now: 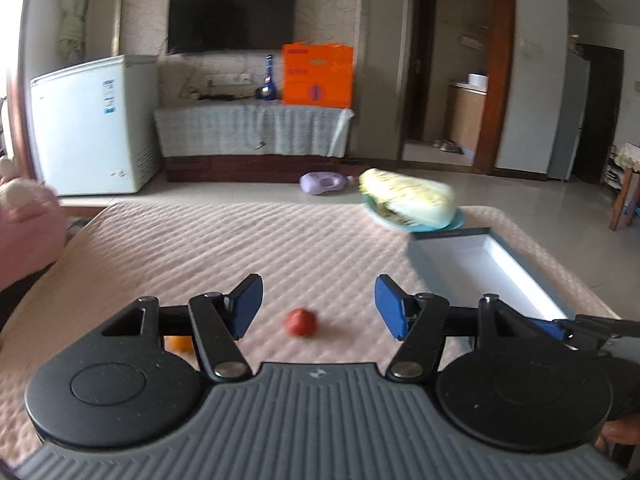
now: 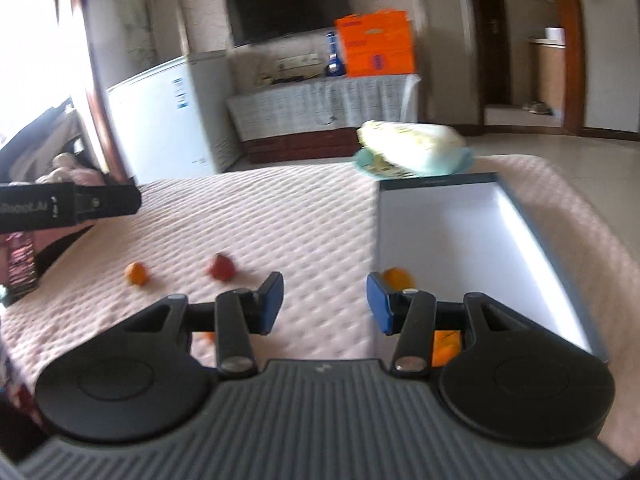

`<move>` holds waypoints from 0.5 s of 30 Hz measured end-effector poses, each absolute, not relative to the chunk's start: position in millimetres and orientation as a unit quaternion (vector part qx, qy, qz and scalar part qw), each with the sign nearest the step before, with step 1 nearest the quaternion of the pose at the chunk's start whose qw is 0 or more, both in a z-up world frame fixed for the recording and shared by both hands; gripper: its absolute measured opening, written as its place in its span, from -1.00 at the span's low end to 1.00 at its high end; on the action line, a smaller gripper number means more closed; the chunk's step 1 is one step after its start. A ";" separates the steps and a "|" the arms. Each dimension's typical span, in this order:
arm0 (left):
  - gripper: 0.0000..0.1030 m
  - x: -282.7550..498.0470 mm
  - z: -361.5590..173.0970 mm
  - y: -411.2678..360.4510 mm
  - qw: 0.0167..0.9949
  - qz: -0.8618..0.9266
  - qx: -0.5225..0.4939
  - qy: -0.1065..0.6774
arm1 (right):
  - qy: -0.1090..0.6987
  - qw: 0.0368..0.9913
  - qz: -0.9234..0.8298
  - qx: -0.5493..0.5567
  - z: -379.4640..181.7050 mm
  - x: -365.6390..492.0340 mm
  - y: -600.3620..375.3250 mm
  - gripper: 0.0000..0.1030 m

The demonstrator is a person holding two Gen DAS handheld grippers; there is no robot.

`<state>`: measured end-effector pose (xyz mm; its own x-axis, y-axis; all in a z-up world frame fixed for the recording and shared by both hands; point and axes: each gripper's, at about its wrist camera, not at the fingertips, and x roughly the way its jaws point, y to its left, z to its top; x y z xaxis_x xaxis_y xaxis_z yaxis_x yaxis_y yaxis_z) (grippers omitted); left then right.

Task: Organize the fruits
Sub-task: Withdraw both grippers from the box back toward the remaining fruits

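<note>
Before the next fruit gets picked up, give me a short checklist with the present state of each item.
1. Left gripper open with nothing between its pads: ok.
2. Right gripper open with nothing between its pads: ok.
3. Red fruit lies loose on the pink quilted cover, in line with the left gripper's gap: ok.
4. White box open with bare floor to take more fruit: ok; an orange fruit lies at its near end.
5. Small orange fruit left of the red one is unobstructed: ok.
6. Cabbage on its blue plate is clear of the box: cannot tell, they look very close.
</note>
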<state>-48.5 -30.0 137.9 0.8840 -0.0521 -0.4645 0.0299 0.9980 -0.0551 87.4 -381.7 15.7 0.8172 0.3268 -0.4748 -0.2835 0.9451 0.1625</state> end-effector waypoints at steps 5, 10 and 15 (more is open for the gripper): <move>0.32 -66.6 115.5 5.4 0.966 0.011 -0.036 0.256 | 0.260 0.944 0.203 0.009 13.8 71.8 -351.0 -0.06; 0.32 -73.7 96.9 38.3 0.964 0.041 -0.041 0.260 | 0.288 0.932 0.220 -0.012 1.1 71.2 -331.4 -0.07; 0.32 -74.4 92.6 62.1 0.962 0.059 -0.054 0.261 | 0.302 0.925 0.229 -0.015 -3.8 74.7 -324.3 -0.08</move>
<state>-74.4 62.1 92.6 0.8563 0.0862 -0.5092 -0.1427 0.9871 -0.0728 74.7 -324.3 -3.8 0.7125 0.4153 -0.5656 -0.4335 0.8943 0.1106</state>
